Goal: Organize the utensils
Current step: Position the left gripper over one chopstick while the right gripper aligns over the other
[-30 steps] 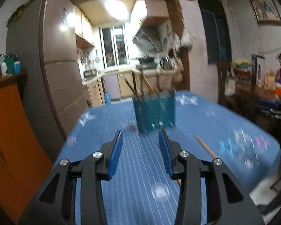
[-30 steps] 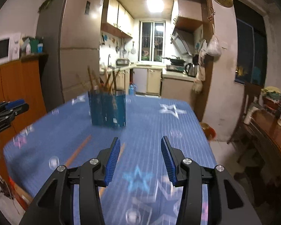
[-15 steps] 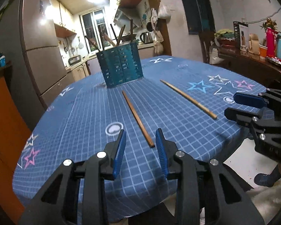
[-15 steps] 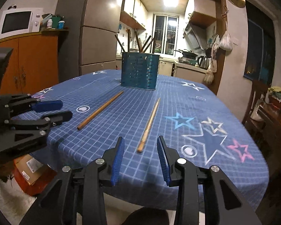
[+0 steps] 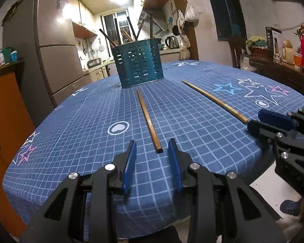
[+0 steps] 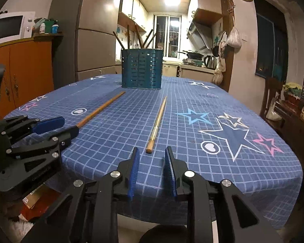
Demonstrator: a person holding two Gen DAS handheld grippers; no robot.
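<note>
Two wooden chopsticks lie apart on the blue checked tablecloth. The left chopstick (image 5: pixel 149 119) points at my open left gripper (image 5: pixel 152 147), its near end just ahead of the blue pads. The right chopstick (image 6: pixel 157 123) ends just ahead of my open right gripper (image 6: pixel 152 154). A teal slotted utensil holder (image 5: pixel 138 67) stands upright at the table's far side with several dark chopsticks in it; it also shows in the right wrist view (image 6: pixel 141 68). Each gripper shows in the other's view: right gripper (image 5: pixel 262 121), left gripper (image 6: pixel 56 126).
The table's near edge (image 5: pixel 91 218) drops off under both grippers. An orange cabinet (image 6: pixel 20 70) and a fridge (image 5: pixel 50 50) stand to the left. A dark sideboard (image 5: pixel 277 66) with bottles and boxes stands to the right.
Both grippers have pulled back from near the holder to the table's near edge and dropped low. Both chopsticks now lie close in front of the open jaws.
</note>
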